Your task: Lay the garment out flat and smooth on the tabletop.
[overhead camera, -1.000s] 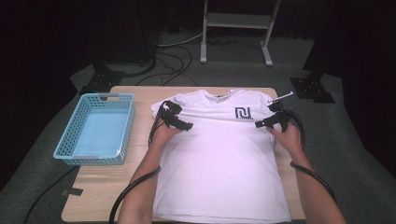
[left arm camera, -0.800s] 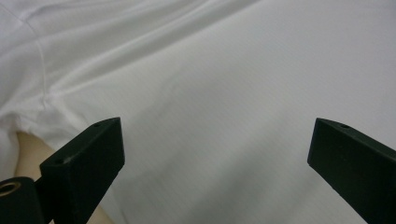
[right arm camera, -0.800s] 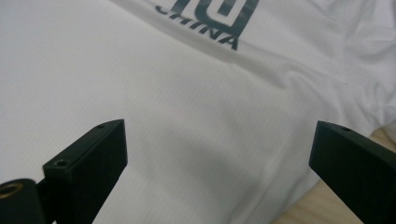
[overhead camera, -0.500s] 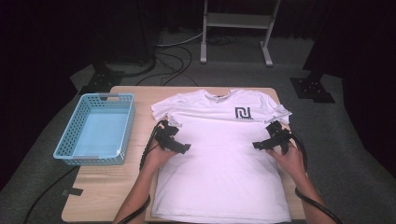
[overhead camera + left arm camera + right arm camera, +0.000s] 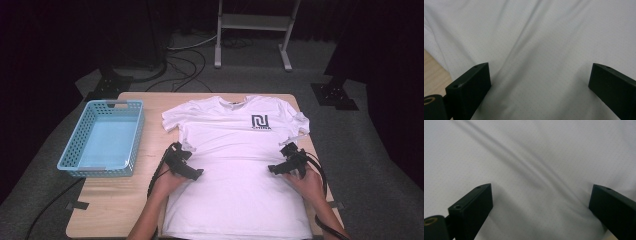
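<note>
The white T-shirt [image 5: 240, 165] lies spread flat, front up, on the wooden table [image 5: 115, 200], its collar toward 12 o'clock and its hem toward 6 o'clock in the high view. There is one shirt, one blue basket [image 5: 102, 140], and two grippers, each held in one hand. A dark logo [image 5: 260, 122] sits on the chest, on the 1 o'clock side of the shirt's middle. The basket stands on the table at 9 o'clock from the shirt, just beside its sleeve, and looks empty.

The left gripper [image 5: 192, 173] is over the shirt's 9 o'clock edge at about waist level, with the left hand [image 5: 167, 182] behind it toward 7 o'clock. In the left gripper view its two black jaws stand wide apart with nothing between them but creased white cloth [image 5: 541, 62]; a strip of bare table [image 5: 434, 72] shows at 8 o'clock.

The right gripper [image 5: 279, 168] is over the shirt's 3 o'clock edge at the same level, the right hand [image 5: 307, 182] behind it toward 5 o'clock. In the right gripper view its jaws are also spread wide and clamp nothing, with folds of the cloth [image 5: 534, 170] running diagonally between them. Whether either gripper's jaw tips touch the cloth cannot be told.
</note>
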Available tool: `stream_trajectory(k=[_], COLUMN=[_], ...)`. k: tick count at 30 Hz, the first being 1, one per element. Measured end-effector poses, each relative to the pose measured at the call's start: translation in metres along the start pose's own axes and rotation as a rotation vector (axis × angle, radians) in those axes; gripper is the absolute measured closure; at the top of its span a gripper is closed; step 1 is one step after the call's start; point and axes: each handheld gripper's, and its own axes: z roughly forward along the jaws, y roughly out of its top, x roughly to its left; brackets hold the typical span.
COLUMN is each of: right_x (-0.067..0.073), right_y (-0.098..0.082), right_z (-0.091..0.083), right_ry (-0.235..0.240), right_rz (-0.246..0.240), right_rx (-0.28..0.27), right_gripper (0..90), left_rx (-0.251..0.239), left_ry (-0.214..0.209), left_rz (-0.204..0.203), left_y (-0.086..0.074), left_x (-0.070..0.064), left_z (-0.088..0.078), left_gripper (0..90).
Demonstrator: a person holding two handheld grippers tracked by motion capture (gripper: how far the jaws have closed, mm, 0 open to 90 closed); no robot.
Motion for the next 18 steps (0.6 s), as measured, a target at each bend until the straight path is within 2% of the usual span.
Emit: stream_trajectory(k=[14, 18], right_x=[0.012, 0.013], right_y=[-0.022, -0.028], right_z=[-0.012, -0.022], right_ry=[0.002, 0.034], right_rz=[-0.002, 0.015], right_rx=[-0.021, -0.090], right_gripper=[5.4, 5.4], left_rx=[0.016, -0.021], left_ry=[-0.027, -0.016], left_rz=[0.020, 0.011], left_y=[-0.018, -0.023], left_x=[-0.022, -0.023], left_z=[-0.017, -0.028], left_gripper=[3.1, 3.2])
